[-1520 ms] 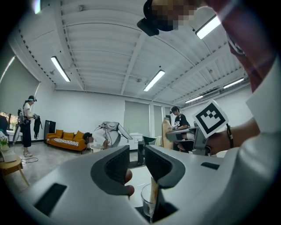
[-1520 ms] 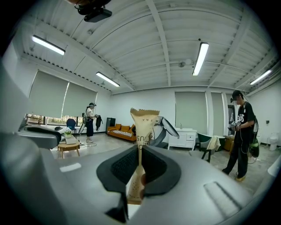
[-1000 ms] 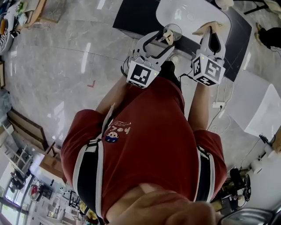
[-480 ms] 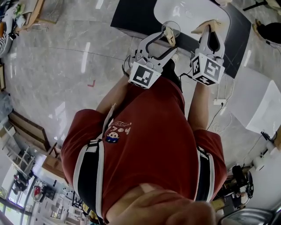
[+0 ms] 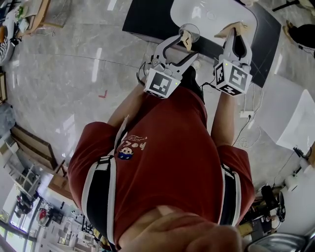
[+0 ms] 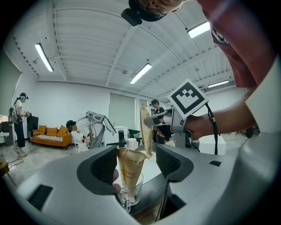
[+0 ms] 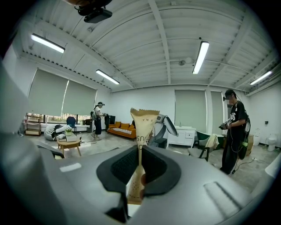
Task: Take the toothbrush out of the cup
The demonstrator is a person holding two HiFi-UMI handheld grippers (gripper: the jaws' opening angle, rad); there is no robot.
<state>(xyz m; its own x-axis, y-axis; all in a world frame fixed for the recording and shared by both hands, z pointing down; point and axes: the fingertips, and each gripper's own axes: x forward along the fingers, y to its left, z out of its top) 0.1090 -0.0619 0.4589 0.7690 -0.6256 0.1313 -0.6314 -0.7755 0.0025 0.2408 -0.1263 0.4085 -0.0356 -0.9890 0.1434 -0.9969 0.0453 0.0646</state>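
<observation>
Head view: a clear cup (image 5: 189, 30) stands at the front edge of the dark desk (image 5: 147, 19), beside a white basin (image 5: 206, 12). One tan wrapped toothbrush (image 5: 186, 40) stands in the cup with its top leaning out. The left claw (image 5: 187, 47) is spread wide with the cup at its tips. Its jaws have just been opening and stand wider than a second ago, while the cup has kept its place. The right claw (image 5: 235, 30) is pinched on a second packet (image 5: 223, 33), held apart from the cup, as it was a second ago. Both forearms reach forward from the body with the claws roughly level. Left gripper view: the cup (image 6: 131, 193) sits between the open pads, nearer the left one; contact cannot be determined. The wrapped toothbrush (image 6: 128, 169) stands inside it. Beyond, the right claw (image 6: 150, 119) holds the second packet (image 6: 145, 132) upright. Right gripper view: the jaws of the right claw (image 7: 139, 169) are closed flat on the second packet (image 7: 144, 123), whose upper end rises above them.
</observation>
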